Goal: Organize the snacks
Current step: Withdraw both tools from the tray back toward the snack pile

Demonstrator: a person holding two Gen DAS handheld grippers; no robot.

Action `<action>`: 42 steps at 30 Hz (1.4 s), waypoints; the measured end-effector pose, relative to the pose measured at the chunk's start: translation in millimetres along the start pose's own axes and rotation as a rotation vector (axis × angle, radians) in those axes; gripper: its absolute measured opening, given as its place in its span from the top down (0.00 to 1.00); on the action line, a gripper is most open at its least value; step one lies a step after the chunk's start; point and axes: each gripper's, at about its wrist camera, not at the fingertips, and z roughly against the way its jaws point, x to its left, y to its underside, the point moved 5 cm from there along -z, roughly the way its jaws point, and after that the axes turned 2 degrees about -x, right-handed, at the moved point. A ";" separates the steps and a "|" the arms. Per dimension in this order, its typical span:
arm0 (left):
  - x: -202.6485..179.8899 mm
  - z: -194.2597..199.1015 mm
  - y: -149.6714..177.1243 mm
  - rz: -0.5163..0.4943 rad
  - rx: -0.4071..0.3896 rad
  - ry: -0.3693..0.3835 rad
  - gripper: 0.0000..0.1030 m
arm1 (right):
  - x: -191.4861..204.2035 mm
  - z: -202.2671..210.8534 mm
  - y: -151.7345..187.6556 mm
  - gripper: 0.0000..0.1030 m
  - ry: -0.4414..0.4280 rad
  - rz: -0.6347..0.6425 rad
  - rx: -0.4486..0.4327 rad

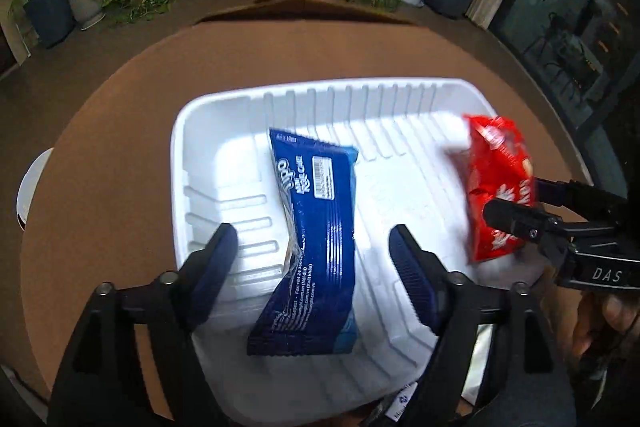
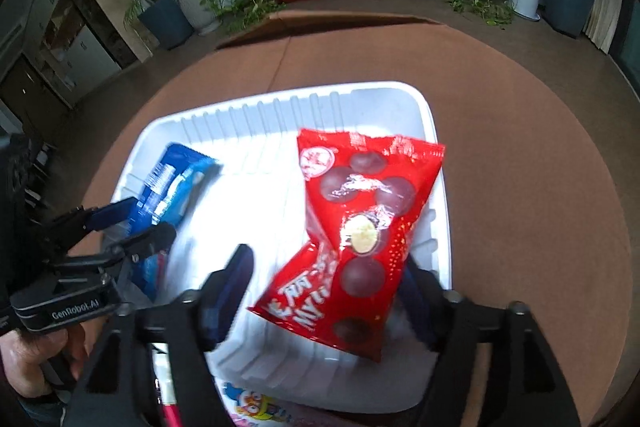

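A white ribbed tray (image 1: 208,131) (image 2: 400,99) sits on a round brown table. A blue snack packet (image 1: 316,239) (image 2: 176,179) lies tilted in the tray between the spread fingers of my left gripper (image 1: 316,243), which is open. A red chocolate-ball packet (image 2: 360,227) (image 1: 500,183) hangs over the tray's right part between the spread fingers of my right gripper (image 2: 328,275), which is open. In the left wrist view the right gripper's black fingers (image 1: 516,215) straddle the red packet. In the right wrist view the left gripper's fingers (image 2: 152,239) flank the blue packet.
The brown table (image 1: 120,107) ends in a curved edge all around. More colourful packets (image 2: 256,403) lie at the near edge under the tray. A cardboard box (image 1: 288,3) sits beyond the table. Potted plants and a white cabinet stand at the far wall.
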 end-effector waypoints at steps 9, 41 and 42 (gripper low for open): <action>-2.6 85.5 -4.0 -0.130 -0.317 -0.097 0.00 | 11.1 67.1 -14.2 0.00 -0.022 0.041 -0.213; -58.1 155.2 256.2 -0.026 -0.135 -0.045 0.00 | -5.1 185.4 233.0 0.03 0.026 -0.160 -0.198; -59.1 153.0 254.0 -0.022 -0.125 -0.044 0.00 | -2.0 182.2 237.4 0.03 0.023 -0.160 -0.191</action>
